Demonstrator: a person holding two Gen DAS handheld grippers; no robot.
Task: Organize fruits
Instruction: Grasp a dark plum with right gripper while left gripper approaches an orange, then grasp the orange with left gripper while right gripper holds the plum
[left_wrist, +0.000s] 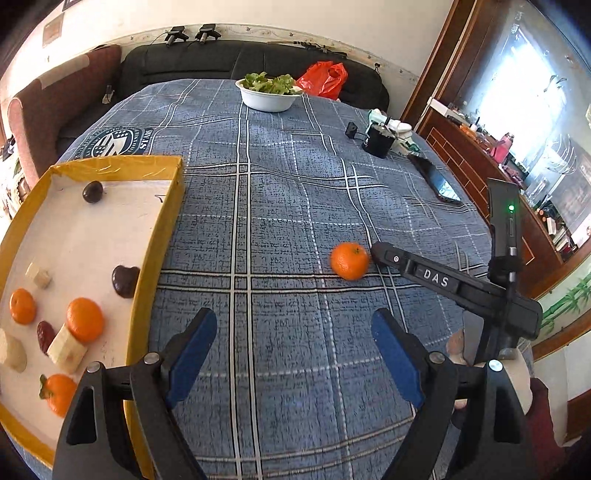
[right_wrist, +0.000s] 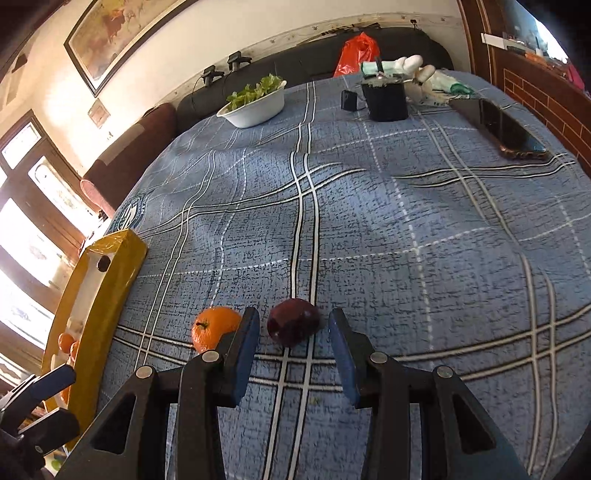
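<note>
A yellow-rimmed tray (left_wrist: 168, 221) lies at the left of the blue plaid tablecloth, holding several oranges, dark plums, a date and pale fruit pieces. My left gripper (left_wrist: 293, 328) is open and empty beside the tray's right rim. A loose orange (left_wrist: 349, 260) lies on the cloth ahead of it, touching the tip of my right gripper. In the right wrist view my right gripper (right_wrist: 293, 330) is open, with a dark red plum (right_wrist: 293, 326) between its fingertips on the cloth. The orange (right_wrist: 212, 328) sits just outside its left finger. The tray (right_wrist: 107, 288) is at the left.
A white bowl of lettuce (left_wrist: 269, 92) stands at the table's far edge. A black cup (left_wrist: 378, 140), a small black device (left_wrist: 351, 129) and a phone (left_wrist: 437, 181) lie at the far right. A black sofa with an orange bag (left_wrist: 325, 79) is behind the table.
</note>
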